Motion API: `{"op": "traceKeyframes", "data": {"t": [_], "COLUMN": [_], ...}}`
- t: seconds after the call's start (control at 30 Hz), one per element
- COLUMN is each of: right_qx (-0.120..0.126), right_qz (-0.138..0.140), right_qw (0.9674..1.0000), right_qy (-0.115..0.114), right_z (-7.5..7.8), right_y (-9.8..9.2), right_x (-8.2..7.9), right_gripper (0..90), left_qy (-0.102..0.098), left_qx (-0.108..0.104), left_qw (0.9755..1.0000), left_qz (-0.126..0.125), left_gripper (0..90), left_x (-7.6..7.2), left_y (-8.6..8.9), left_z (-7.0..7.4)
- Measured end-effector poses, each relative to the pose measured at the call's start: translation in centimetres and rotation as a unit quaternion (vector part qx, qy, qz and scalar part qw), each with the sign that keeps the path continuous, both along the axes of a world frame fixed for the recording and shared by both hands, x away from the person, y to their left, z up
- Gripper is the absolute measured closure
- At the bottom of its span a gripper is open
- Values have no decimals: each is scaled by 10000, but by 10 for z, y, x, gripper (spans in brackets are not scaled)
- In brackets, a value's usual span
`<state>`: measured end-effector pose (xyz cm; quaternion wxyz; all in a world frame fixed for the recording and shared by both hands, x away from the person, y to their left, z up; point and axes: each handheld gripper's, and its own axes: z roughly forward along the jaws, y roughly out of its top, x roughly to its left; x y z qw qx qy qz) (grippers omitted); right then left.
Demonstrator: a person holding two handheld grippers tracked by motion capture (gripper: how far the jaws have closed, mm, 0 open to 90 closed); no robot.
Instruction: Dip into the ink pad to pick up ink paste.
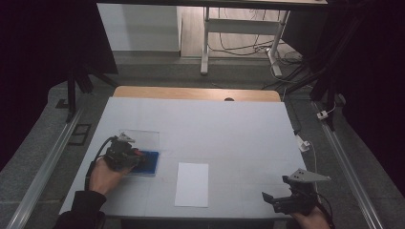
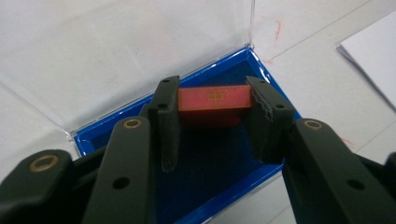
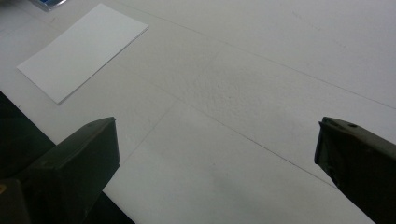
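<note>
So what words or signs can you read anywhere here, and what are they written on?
"中": a gold sign on top of the red rectangular block, which sits between the left gripper jaws, over the blue tray of the clear-lidded plastic box.
The white sheet of paper on the table looks blank.
I can't see any other writing.
</note>
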<state>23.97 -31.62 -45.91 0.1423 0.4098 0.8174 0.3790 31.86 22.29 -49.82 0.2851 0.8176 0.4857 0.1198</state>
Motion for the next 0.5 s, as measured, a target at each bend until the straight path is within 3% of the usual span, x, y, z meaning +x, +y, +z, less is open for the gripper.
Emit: {"op": "traceKeyframes", "data": {"t": [0.23, 0.5], "right_qx": [-8, -16], "right_qz": [1, 5], "right_qw": [10000, 10000], "right_qy": [1, 4], "right_z": [0, 0], "right_y": [0, 0], "right_x": [0, 0], "right_gripper": [0, 0], "left_qy": [26, -103], "left_qx": [6, 470], "left_qw": [10000, 9988], "left_qz": [10, -131], "left_gripper": [582, 585], "left_x": [1, 0], "left_y": [-1, -12], "left_z": [-1, 1]}}
